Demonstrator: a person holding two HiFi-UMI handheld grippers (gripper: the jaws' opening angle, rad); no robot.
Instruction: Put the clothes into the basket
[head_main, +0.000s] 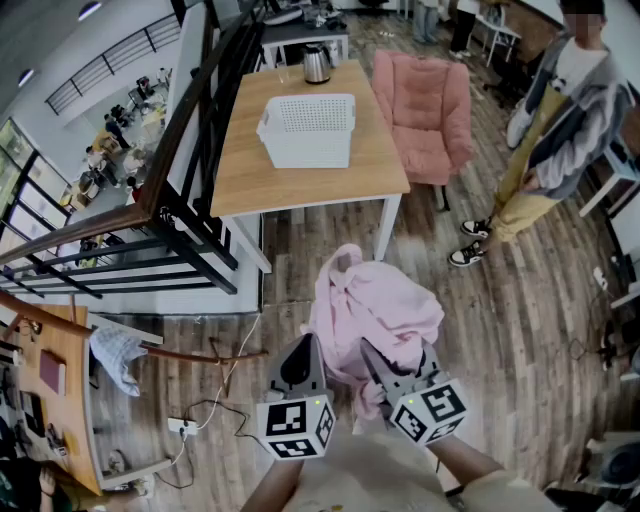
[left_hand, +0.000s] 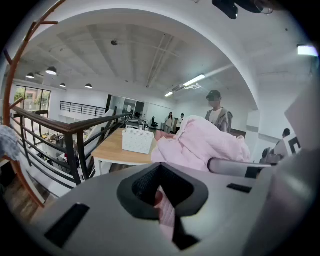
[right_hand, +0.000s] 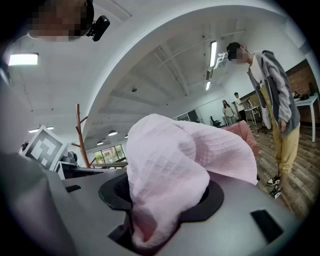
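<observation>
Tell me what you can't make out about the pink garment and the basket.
- White basket contents: too small in the head view; left gripper view shows only its wall.
- Right gripper tips: buried under the pink garment in the right gripper view.
- Garment's type: bunched up in every view.

The pink cloth (head_main: 375, 305) hides the tips of the right tongs (head_main: 380, 372) in the head view. The standing person (head_main: 565, 120) is cut off by the top edge there. In the left gripper view, the far-off people (left_hand: 173, 121) are too small to make out.
</observation>
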